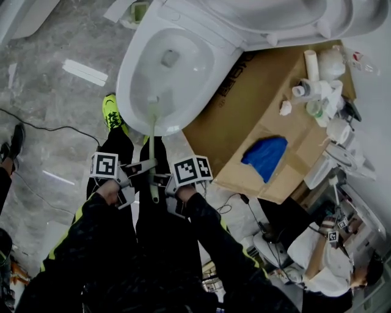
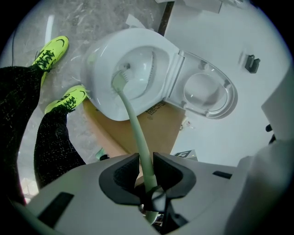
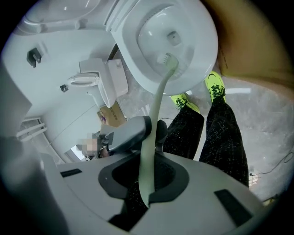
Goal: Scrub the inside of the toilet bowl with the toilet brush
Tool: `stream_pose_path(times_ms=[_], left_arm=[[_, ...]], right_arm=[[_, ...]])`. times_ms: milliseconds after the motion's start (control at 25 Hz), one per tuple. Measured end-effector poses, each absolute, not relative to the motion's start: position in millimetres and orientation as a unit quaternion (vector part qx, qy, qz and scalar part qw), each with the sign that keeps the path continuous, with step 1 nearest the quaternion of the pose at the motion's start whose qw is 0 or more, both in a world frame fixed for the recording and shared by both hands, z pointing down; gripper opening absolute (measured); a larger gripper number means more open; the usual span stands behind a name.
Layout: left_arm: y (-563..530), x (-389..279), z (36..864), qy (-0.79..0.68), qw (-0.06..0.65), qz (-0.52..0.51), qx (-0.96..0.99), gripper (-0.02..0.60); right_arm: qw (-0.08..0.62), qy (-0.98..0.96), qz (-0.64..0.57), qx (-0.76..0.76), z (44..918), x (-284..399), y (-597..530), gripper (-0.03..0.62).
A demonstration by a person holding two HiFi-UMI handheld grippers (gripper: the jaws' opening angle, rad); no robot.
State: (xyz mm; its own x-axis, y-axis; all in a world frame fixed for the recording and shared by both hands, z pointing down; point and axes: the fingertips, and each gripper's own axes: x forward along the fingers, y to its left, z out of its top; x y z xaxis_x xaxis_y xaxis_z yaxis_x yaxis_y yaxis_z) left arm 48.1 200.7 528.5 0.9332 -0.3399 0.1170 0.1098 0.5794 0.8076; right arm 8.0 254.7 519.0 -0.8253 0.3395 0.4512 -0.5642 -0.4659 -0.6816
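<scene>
The white toilet bowl [image 1: 130, 73] stands open at the top of the head view, its lid [image 1: 275, 18] tipped back. A pale green toilet brush [image 1: 152, 131] reaches from my hands down into it, the brush head [image 1: 153, 101] against the near inner wall. My left gripper [image 1: 144, 166] is shut on the handle, and my right gripper [image 1: 162, 181] is shut on it just below. In the left gripper view the handle [image 2: 133, 124] runs from the left gripper [image 2: 145, 158] to the bowl [image 2: 98, 98]. In the right gripper view the handle [image 3: 156, 110] passes through the right gripper [image 3: 146, 170] to the bowl [image 3: 206, 55].
Flattened cardboard [image 1: 269, 104] with a blue cloth [image 1: 264, 156] lies right of the toilet, with bottles and clutter [image 1: 317, 92] at its far edge. A person [image 1: 324, 257] sits at lower right. My neon-yellow shoe [image 1: 112, 113] stands at the bowl's front. A black cable [image 1: 49, 128] crosses the marble floor.
</scene>
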Motion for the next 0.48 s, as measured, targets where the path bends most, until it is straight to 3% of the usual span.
stream_pose_path(times_ms=[480], left_arm=[[199.8,22.9,530.9,-0.134,0.872,-0.039,0.47,0.094]], right_arm=[[0.18,-0.447,0.869,0.114,518.8,-25.4,248.8,0.055]])
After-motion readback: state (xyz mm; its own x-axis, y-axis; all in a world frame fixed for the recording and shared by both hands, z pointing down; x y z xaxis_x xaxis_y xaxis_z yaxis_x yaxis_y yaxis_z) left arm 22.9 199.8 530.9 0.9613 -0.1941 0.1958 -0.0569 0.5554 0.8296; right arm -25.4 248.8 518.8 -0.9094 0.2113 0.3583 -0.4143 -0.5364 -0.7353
